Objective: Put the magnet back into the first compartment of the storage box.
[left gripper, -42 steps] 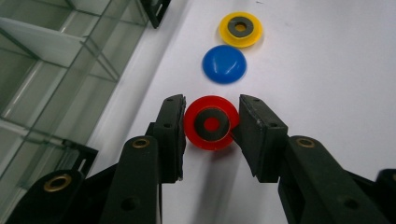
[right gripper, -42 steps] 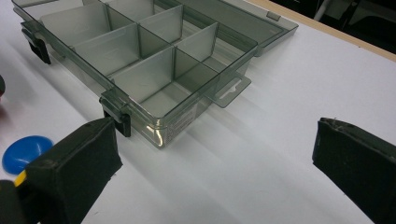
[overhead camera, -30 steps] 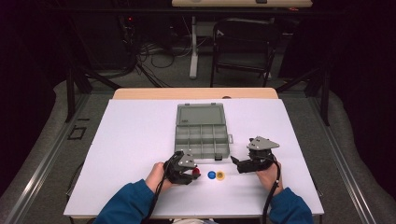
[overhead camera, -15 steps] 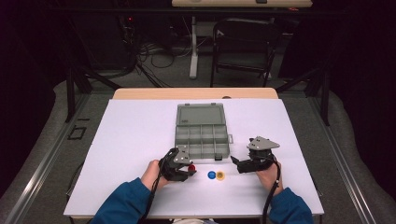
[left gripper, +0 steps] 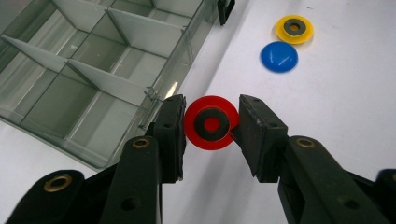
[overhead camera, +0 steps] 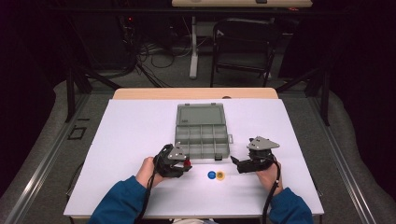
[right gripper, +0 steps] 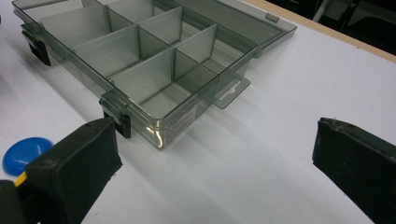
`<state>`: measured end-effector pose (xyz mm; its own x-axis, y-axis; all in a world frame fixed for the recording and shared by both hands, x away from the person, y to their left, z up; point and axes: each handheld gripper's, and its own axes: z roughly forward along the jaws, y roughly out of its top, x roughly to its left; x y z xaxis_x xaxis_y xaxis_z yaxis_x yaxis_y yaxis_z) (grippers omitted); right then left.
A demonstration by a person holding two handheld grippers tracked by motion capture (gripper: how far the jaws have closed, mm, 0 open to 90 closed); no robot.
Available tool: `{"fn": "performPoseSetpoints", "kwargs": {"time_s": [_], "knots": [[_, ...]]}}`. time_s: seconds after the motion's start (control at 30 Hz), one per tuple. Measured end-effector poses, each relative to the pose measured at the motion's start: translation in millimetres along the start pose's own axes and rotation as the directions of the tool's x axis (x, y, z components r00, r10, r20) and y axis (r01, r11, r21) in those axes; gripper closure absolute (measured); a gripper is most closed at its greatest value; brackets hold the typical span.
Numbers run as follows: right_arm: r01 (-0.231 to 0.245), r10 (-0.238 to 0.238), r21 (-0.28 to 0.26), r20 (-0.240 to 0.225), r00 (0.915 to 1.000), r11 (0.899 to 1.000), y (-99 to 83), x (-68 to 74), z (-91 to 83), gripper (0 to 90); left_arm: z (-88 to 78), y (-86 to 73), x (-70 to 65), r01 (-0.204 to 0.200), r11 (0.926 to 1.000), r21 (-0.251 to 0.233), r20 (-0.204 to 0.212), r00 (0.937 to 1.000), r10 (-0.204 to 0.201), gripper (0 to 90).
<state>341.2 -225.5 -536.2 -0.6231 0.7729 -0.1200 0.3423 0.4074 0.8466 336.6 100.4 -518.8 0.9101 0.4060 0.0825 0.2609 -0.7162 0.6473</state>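
Centrally on the white counter (overhead camera: 140, 140), toward its near edge, sits the clear grey plastic compartment box (overhead camera: 201, 140) with its lid folded open toward the far edge and every visible cell empty. Just off the box's near left corner, the left tool (left gripper: 211, 123) is clamped on a red round plastic disc with a dark ring at its centre (left gripper: 211, 122); the jaws are partly closed, both pads pressing the disc's rim, and the disc looks lifted a little off the counter. Between the 2 tools, near the near edge, lie a blue round disc (left gripper: 279, 56) and a yellow round disc with a dark ring (left gripper: 293, 29), just beside each other. The right tool (right gripper: 212, 154) rests spread wide and holds nothing, pointed at the box's right front corner.

Risk, as I judge it: the grip is only on the thin rim, so the disc could pivot or slip out during the carry, or clip the box's front wall and divider and land outside or in a wrong cell.
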Motion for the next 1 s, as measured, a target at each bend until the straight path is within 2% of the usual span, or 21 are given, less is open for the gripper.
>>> {"fn": "performPoseSetpoints", "kwargs": {"time_s": [0.6,0.8,1.0], "knots": [[0.0,0.0,0.002,-0.001,1.0,1.0,0.2,0.7,0.6,0.0,-11.9,4.4,11.8,-0.006,1.0,-0.007,-0.04,0.9992,0.006,62.1],[0.004,-0.004,0.001,0.0,1.0,1.0,0.2,0.0,0.3,0.0,-18.8,5.3,18.9,0.001,0.9998,-0.021,-0.048,0.9988,-0.002,62.2],[0.001,-0.001,-0.001,-0.001,1.0,1.0,0.2,-0.4,0.3,0.0,-27.3,10.7,26.0,0.0,0.9992,-0.04,-0.077,0.9971,-0.003,62.1]]}}
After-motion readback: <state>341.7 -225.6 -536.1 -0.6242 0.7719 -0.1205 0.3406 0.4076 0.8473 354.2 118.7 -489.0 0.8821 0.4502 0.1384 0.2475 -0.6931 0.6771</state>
